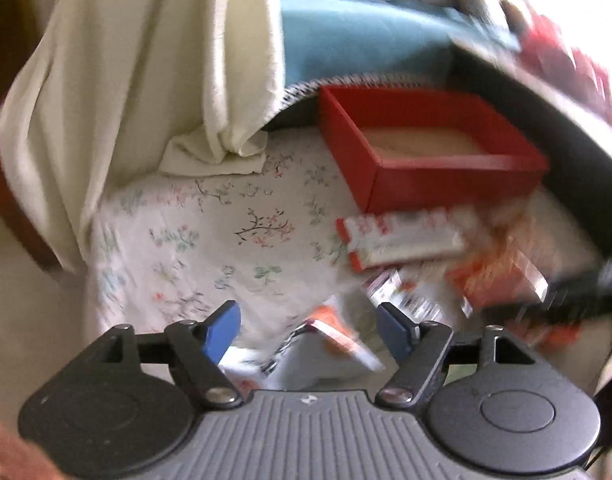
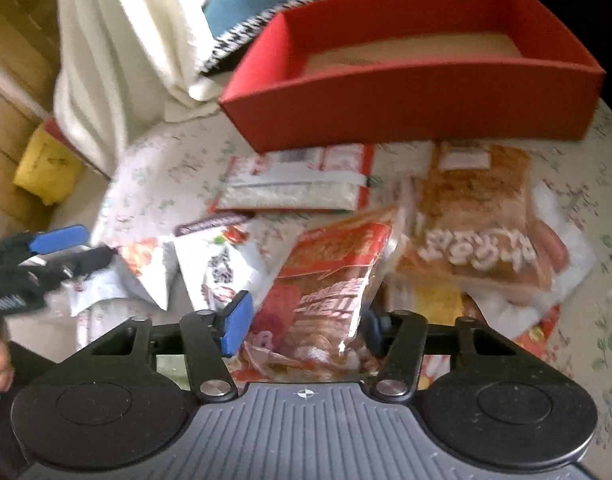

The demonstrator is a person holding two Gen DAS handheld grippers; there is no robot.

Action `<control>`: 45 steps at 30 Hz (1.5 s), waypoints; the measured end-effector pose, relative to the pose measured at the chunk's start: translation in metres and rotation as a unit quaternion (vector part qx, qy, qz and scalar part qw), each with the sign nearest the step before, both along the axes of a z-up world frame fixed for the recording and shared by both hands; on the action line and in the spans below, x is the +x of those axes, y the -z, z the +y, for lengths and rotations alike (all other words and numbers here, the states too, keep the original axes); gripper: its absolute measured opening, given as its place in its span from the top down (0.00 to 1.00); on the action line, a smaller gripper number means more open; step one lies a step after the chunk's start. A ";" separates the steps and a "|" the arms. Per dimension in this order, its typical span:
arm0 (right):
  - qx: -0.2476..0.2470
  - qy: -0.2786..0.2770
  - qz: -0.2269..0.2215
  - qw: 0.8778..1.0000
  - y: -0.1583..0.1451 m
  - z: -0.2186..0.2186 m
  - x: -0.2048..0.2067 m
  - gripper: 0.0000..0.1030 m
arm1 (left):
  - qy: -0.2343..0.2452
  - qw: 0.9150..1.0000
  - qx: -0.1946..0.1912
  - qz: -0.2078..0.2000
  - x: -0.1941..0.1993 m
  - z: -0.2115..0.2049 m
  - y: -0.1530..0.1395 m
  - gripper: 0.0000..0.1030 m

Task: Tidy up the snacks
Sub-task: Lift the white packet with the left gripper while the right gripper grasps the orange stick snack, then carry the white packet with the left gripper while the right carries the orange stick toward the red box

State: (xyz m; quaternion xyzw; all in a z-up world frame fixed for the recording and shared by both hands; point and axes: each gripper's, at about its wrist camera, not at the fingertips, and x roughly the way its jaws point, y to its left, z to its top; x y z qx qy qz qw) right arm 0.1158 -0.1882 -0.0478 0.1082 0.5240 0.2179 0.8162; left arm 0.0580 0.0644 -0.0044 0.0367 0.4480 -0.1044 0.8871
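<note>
An open red box with a tan floor stands at the back of the floral tablecloth; it also shows in the left wrist view. Several snack packets lie in a heap in front of it. My right gripper has its blue pads on either side of a red and clear snack bag, jaws wide and not visibly pressing. An orange-brown packet and a red-and-white flat packet lie beyond. My left gripper is open above a white and orange packet; it also shows at the left of the right wrist view.
A cream cloth hangs at the back left beside a blue cushion. A dark curved object rises at the right. A yellow bag and cardboard boxes lie off the table's left edge. The floral tablecloth is bare at the left.
</note>
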 end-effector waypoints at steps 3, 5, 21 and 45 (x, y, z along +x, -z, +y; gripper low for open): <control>0.010 -0.004 0.006 1.000 0.004 -0.002 0.004 0.52 | 0.075 0.995 0.060 0.004 -0.001 -0.010 0.002 0.35; 0.017 -0.001 0.014 1.000 0.007 -0.004 0.008 0.50 | 0.145 0.982 0.116 0.012 -0.003 -0.019 0.007 0.34; -0.017 -0.038 0.003 0.999 0.007 0.022 0.021 0.55 | 0.176 0.974 0.112 0.090 0.014 -0.017 0.041 0.71; 0.135 0.022 0.077 0.988 0.023 -0.007 0.017 0.71 | 0.030 0.985 -0.160 0.053 0.013 -0.005 0.008 0.74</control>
